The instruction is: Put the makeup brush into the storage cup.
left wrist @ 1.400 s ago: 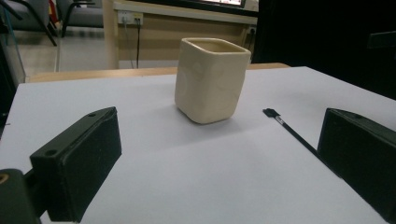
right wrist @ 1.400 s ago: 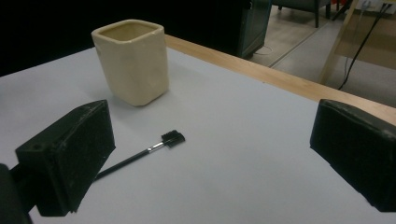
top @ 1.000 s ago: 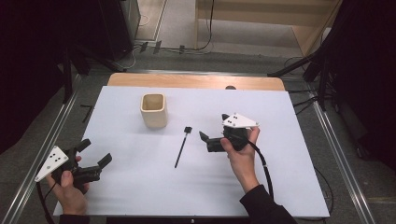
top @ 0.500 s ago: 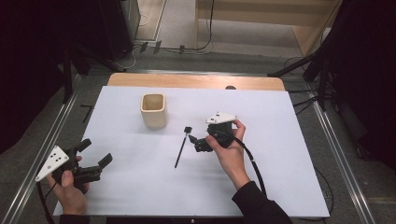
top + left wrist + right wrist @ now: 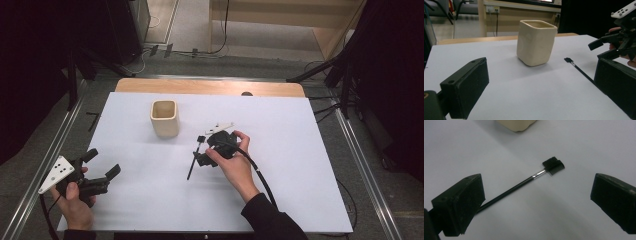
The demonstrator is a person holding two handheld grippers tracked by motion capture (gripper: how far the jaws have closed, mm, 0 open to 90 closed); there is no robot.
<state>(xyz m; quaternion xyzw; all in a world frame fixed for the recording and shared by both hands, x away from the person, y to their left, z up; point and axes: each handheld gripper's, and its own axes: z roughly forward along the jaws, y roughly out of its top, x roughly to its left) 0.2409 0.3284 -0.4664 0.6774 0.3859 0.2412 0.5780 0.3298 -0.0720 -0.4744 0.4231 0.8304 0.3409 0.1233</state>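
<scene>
A: Mid-table, R gripper point(image 5: 204, 152) over the brush point(image 5: 524, 183), jaws wide, nothing held. L gripper point(image 5: 100, 172) open too, idle near edge.
B: Brush lies flat right of cup point(image 5: 164, 118). Straddle handle mid-length, drop low, then close.

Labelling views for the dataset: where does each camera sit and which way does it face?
High view: above the person's table edge, looking forward and down; both hands, left tool, right tool.
Left gripper view: rides the left tool, faces the cup; own jaws wide.
Right gripper view: rides the right tool, looks down on the brush.
All share the brush.
</scene>
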